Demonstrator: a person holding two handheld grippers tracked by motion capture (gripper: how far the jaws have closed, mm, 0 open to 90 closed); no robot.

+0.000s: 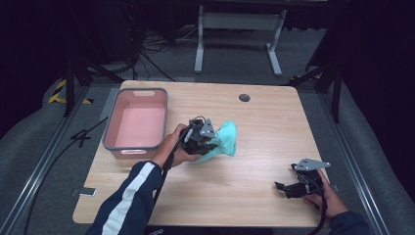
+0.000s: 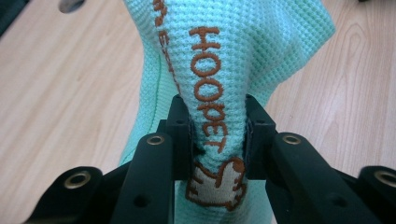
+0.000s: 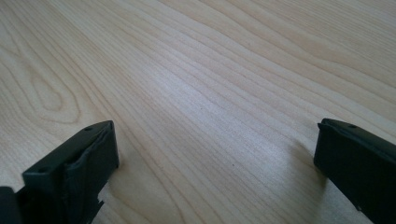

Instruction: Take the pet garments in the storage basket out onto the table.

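Observation:
A mint-green waffle cloth [image 1: 225,141] with orange stitched lettering lies bunched at the middle of the wooden table. My left gripper [image 1: 209,145] is shut on a fold of it. In the left gripper view the cloth [image 2: 219,70] is pinched between both black jaws, and my left gripper [image 2: 217,133] holds it just above a stitched patch. My right gripper [image 1: 280,186] rests low near the table's front right corner, open. In the right gripper view my right gripper [image 3: 215,158] has its jaws wide apart over bare wood.
A pink tub with a grey rim [image 1: 110,138] stands at the left of the table [image 1: 274,122], beside my left hand. A dark round cable hole [image 1: 244,97] sits near the far edge. Beyond the table are cables and a white stand on the floor.

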